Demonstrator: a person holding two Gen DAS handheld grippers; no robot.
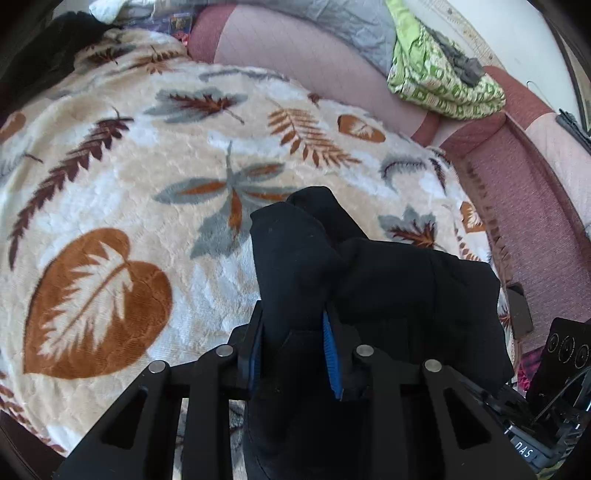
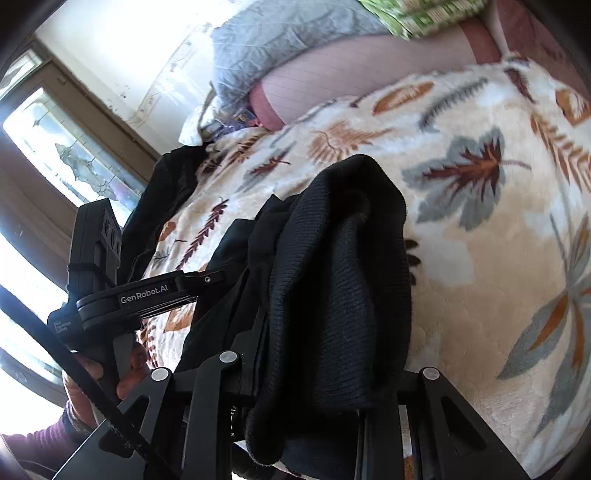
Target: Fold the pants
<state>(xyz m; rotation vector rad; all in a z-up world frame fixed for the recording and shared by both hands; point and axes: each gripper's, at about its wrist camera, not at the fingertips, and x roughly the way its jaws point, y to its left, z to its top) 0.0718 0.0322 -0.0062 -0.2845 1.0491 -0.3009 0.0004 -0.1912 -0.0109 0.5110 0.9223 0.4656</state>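
Note:
The black pants hang bunched between both grippers above a leaf-patterned fleece blanket. My left gripper is shut on a thick fold of the pants; blue pads show at either side of the cloth. In the right wrist view my right gripper is shut on the pants, whose ribbed fabric drapes over and hides the fingers. The left gripper's body shows at the left of that view, held by a hand.
The blanket covers a bed with a pink-and-maroon sheet. A green patterned folded cloth and a grey quilt lie at the far side. Another dark garment lies at the far left. A window is at the left.

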